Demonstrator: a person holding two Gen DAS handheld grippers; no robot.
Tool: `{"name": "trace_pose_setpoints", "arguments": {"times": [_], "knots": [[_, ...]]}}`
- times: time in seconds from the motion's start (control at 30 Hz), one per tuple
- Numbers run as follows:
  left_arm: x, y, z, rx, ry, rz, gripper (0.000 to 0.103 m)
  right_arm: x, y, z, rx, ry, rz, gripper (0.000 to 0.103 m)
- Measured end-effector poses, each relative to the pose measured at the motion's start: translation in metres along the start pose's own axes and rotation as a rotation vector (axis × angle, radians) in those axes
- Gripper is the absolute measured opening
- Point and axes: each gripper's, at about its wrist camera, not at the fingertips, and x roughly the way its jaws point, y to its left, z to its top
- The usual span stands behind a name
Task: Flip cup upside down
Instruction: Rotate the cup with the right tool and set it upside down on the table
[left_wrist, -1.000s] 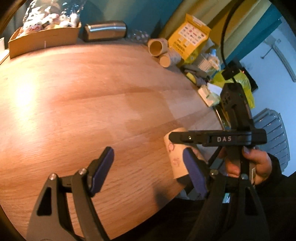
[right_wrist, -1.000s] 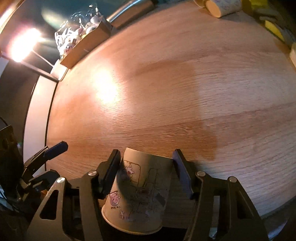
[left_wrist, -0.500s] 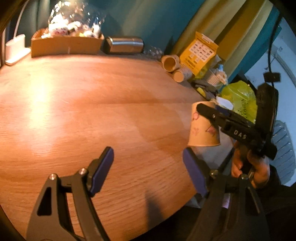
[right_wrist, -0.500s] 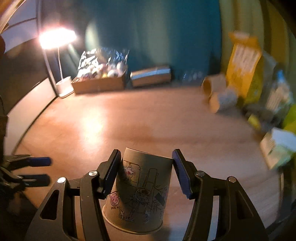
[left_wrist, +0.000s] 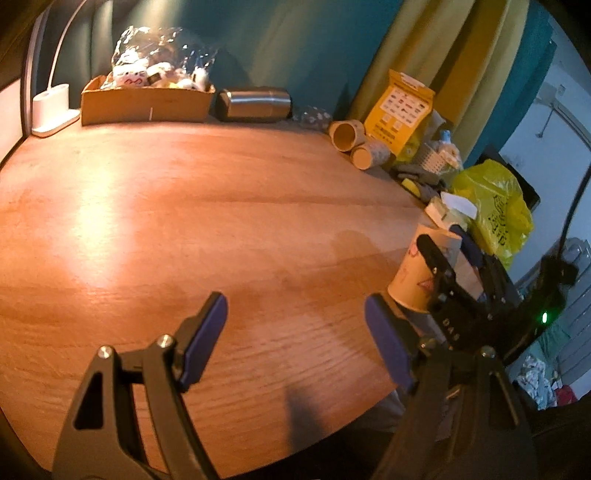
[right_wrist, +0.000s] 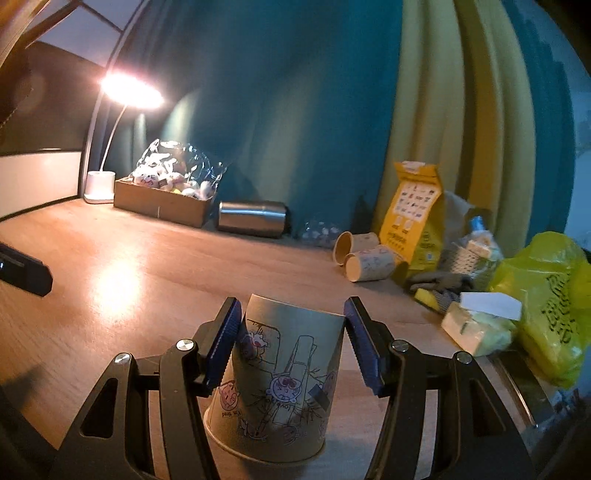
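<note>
A paper cup (right_wrist: 280, 384) with cartoon drawings is upside down, rim toward the table, base up. My right gripper (right_wrist: 291, 339) is shut on the cup near its base. In the left wrist view the cup (left_wrist: 417, 273) sits at the table's right edge inside the right gripper (left_wrist: 450, 266), just above or on the wood; contact cannot be told. My left gripper (left_wrist: 295, 339) is open and empty over the near part of the wooden table (left_wrist: 184, 221).
At the back stand a cardboard box (left_wrist: 147, 101) of wrapped toys, a steel flask (left_wrist: 255, 105) on its side and a lamp base (left_wrist: 51, 107). Two paper cups (left_wrist: 354, 142) lie on their sides by a yellow bag (left_wrist: 402, 110). Clutter and a yellow plastic bag (left_wrist: 495, 206) fill the right edge.
The right gripper has turned the cup from lying toward the table to rim-down and lowered it at the table's right edge. The left gripper stayed open and tilted up slightly.
</note>
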Motion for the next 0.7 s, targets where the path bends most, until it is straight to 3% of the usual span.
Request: {"name": "trace_pose_setpoints", "arguments": {"times": [0.17, 0.63, 0.7], "knots": [[-0.002, -0.009, -0.010, 0.016, -0.038, 0.028, 0.078, -0.020, 0.002, -0.013, -0.008, -0.042, -0.011, 0.061], [-0.009, -0.019, -0.017, 0.044, -0.093, 0.072, 0.080, -0.030, -0.004, -0.013, 0.060, 0.005, 0.023, 0.061], [-0.011, -0.021, -0.016, 0.051, -0.108, 0.082, 0.080, -0.030, -0.006, -0.008, 0.076, 0.014, 0.026, 0.071]]}}
